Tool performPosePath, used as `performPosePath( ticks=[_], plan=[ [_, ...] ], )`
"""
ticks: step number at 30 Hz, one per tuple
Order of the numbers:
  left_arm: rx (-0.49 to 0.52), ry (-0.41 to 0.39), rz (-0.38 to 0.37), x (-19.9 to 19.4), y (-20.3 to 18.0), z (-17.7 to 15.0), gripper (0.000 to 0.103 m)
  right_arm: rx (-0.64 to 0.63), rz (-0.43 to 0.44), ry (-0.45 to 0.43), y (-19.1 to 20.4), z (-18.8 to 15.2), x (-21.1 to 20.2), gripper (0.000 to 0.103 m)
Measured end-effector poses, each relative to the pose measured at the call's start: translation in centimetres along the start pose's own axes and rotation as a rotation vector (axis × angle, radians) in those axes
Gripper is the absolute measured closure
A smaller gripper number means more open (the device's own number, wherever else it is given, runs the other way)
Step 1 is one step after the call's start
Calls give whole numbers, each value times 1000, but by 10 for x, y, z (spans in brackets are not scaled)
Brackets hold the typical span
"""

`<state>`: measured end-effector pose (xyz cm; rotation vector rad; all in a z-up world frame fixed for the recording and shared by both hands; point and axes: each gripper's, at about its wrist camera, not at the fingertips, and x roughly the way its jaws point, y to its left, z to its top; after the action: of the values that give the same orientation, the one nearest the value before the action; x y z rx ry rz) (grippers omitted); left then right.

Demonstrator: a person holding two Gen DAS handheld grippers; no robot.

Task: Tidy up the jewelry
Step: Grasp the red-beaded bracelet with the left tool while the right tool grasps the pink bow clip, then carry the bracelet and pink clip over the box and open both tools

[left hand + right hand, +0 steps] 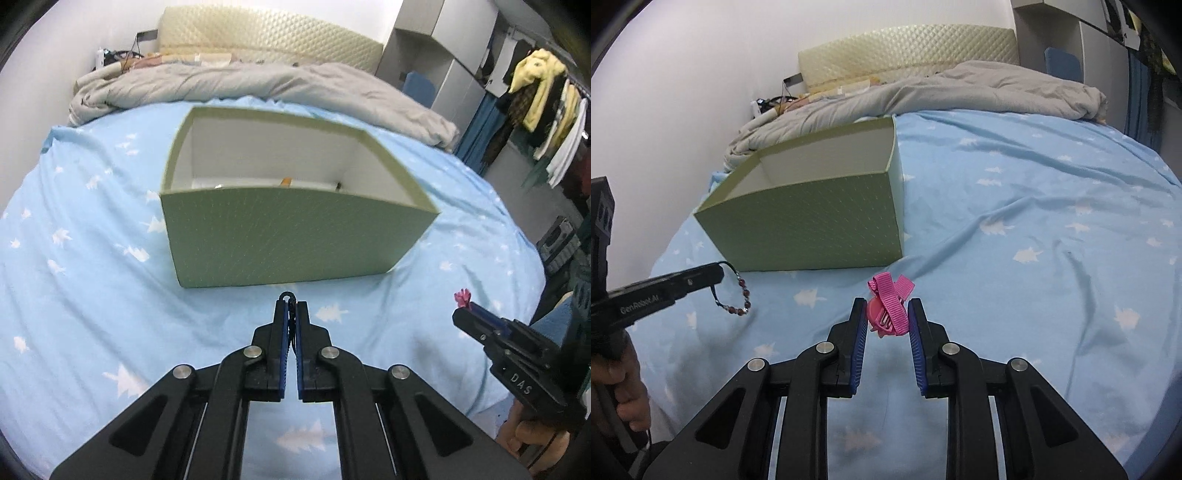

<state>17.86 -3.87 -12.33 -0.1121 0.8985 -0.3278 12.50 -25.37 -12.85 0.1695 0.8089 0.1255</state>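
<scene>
Beaded bracelet (738, 301) with dark red and silver beads on a black cord: pinched by the cord between the pressed-together pads of the left gripper (291, 308), beads dangling below the fingertips, above the sheet. Pink ribbon hair clip (891, 308) with a pink plastic body: clamped between the blue pads of the right gripper (888, 314), jaws narrowed onto it, ribbon loops poking up past the tips. Just ahead of both claws, resting on the light blue bedsheet (1034, 206) with white tree shapes: open green cardboard box (288, 236), white inside, a few small items barely visible at its bottom. Farther beyond the box: rumpled grey duvet (258, 81), then a cream quilted headboard (266, 33).
</scene>
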Motion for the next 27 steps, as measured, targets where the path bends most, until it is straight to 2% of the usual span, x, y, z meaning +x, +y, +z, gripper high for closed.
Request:
performPosePath(
  ticks=[7, 16, 22, 27],
  plan=[
    [12, -29, -42, -33, -10, -3, 102, -23, 3, -23, 16, 1, -31, 83],
    [59, -72, -55, -64, -21, 6, 102, -53, 43, -94, 45, 9, -58, 83],
    [73, -116, -44, -79, -20, 28, 102, -79, 78, -160, 60, 35, -68, 83],
    [87, -166, -34, -87, -18, 63, 102, -108, 83, -223, 71, 72, -71, 83]
  ],
)
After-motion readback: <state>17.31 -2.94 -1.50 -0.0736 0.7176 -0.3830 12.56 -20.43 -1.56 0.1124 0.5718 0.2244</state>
